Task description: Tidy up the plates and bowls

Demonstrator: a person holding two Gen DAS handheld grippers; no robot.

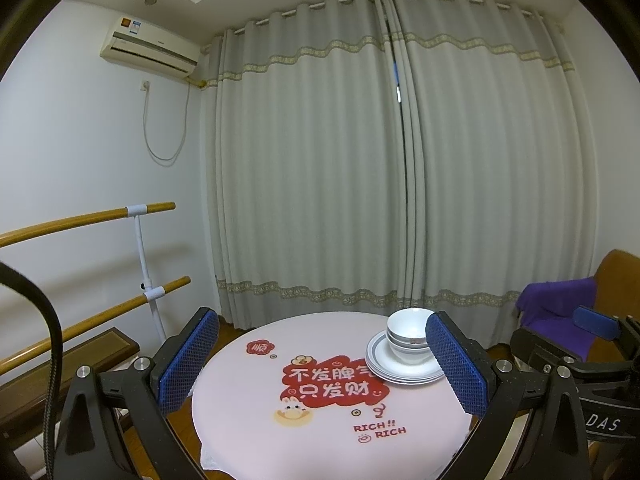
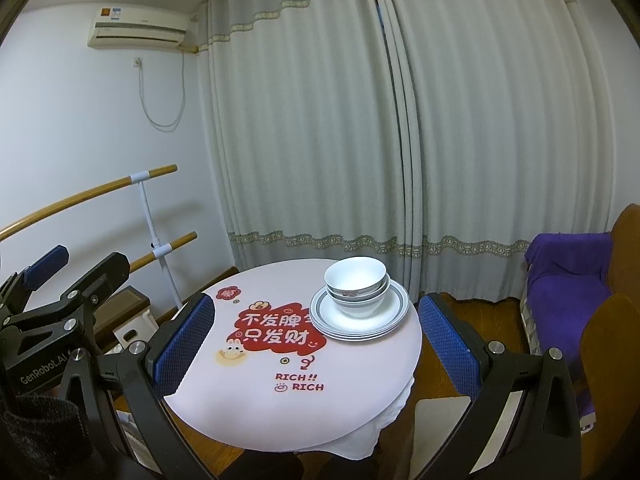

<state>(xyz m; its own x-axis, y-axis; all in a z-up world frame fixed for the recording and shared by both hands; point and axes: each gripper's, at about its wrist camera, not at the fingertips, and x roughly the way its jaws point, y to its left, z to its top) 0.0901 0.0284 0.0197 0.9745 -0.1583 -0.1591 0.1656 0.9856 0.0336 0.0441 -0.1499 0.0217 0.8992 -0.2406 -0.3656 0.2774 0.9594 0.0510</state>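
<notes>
Both handheld grippers hang back from a round desk [image 2: 248,412] draped in a pink printed cloth, and the tidying looks all but finished.

At the left of the right wrist view, the left gripper [image 2: 64,280] shows only side-on at the frame's edge. In its own view, the left gripper's [image 1: 324,364] blue-padded fingers [image 1: 188,360] stand wide apart and hold nothing, framing the desk from the near side.

Moving right, the red slogan patch [image 2: 276,328] fills the middle of the cloth. Just right of it, toward the far right edge of the desk, sits the crockery: a short stack of grey-rimmed plates [image 2: 396,312] with nested white bowls [image 2: 356,284] resting upright in its centre. In the left wrist view the same plates [image 1: 400,374] and bowls [image 1: 408,328] lie right of centre, partly behind the right-hand finger.

Further right, the right gripper [image 2: 316,344] also has its fingers [image 2: 448,344] spread open and empty, well short of the stack. It appears too at the right edge of the left wrist view [image 1: 592,324].

No other dish shows on the cloth, so the gathering seems done. At most a final nudge of the pile, or nothing, appears to remain; what lies off-frame cannot be told.
</notes>
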